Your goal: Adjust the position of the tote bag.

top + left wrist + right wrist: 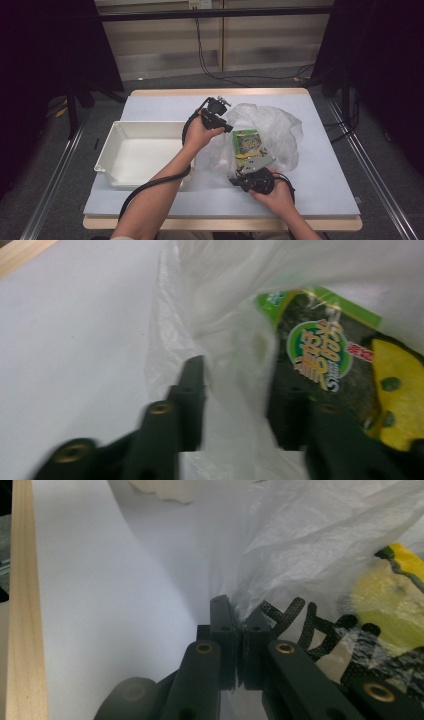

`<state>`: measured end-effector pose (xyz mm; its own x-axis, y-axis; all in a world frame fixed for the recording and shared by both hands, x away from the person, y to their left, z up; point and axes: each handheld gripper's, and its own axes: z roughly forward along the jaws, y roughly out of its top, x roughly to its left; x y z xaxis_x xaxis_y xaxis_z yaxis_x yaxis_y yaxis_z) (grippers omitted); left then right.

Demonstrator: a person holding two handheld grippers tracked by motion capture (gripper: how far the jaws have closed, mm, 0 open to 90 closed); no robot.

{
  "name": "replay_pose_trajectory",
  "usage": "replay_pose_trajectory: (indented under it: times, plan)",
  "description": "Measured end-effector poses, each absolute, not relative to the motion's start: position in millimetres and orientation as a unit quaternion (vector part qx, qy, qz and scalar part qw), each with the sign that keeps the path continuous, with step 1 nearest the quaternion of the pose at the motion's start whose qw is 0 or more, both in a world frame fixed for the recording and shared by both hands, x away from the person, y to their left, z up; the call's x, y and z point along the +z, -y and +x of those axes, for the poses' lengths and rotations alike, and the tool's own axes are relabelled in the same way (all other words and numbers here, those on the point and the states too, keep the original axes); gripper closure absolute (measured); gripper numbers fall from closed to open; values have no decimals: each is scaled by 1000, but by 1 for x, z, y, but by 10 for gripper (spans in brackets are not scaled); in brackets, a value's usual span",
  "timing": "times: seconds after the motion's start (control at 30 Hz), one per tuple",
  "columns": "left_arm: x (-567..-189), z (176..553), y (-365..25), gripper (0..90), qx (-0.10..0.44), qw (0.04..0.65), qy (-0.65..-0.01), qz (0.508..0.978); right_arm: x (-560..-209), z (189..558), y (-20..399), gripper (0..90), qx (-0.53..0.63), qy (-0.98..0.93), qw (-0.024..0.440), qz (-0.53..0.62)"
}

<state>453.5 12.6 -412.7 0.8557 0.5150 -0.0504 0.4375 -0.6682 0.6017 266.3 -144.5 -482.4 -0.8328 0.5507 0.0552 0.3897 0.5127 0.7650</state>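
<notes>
Left of the plastic bag [272, 132] sits the white bin [131, 150], just beside it. Your left gripper [225, 122] stands at the bag's left edge, near its far side; its jaws are part open, with loose film between them and no pad pressing on it. Inside the bag lies the green snack packet [247, 142], seen through the film. At the bag's near edge, your right gripper [239, 181] has its jaws clamped tight on a fold of the bag.
</notes>
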Motion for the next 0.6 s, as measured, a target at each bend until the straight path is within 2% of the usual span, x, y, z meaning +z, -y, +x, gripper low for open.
replay_pose_trajectory:
  times: [0.03, 0.07, 0.13, 0.23, 0.3, 0.33, 0.37, 0.4, 0.47, 0.6]
  plan:
    - [-415, 456, -11, 762, 57, 313, -263, 911, -483, 266, 144, 868, 409, -866, 96, 270]
    - [-416, 457, -11, 793, 52, 316, -259, 911, -482, 265, 143, 844, 407, -868, 95, 270]
    - [-416, 456, -10, 831, 46, 317, -256, 912, -480, 264, 142, 740, 407, -866, 103, 271]
    - [-414, 451, -9, 842, 44, 318, -245, 915, -471, 264, 143, 527, 412, -858, 131, 276]
    - [-414, 450, -9, 846, 44, 321, -246, 913, -468, 265, 145, 507, 418, -853, 132, 283]
    - [-411, 448, -11, 850, 38, 324, -242, 914, -462, 268, 149, 378, 425, -843, 138, 299]
    - [-411, 448, -11, 851, 38, 324, -242, 914, -462, 268, 149, 378, 425, -843, 138, 299]
    - [-410, 446, -11, 851, 39, 326, -237, 914, -459, 271, 151, 308, 426, -837, 152, 306]
    - [-409, 445, -11, 852, 41, 323, -235, 916, -456, 275, 153, 243, 429, -831, 164, 314]
    - [-409, 444, -11, 860, 37, 322, -231, 917, -455, 283, 153, 186, 425, -824, 176, 330]
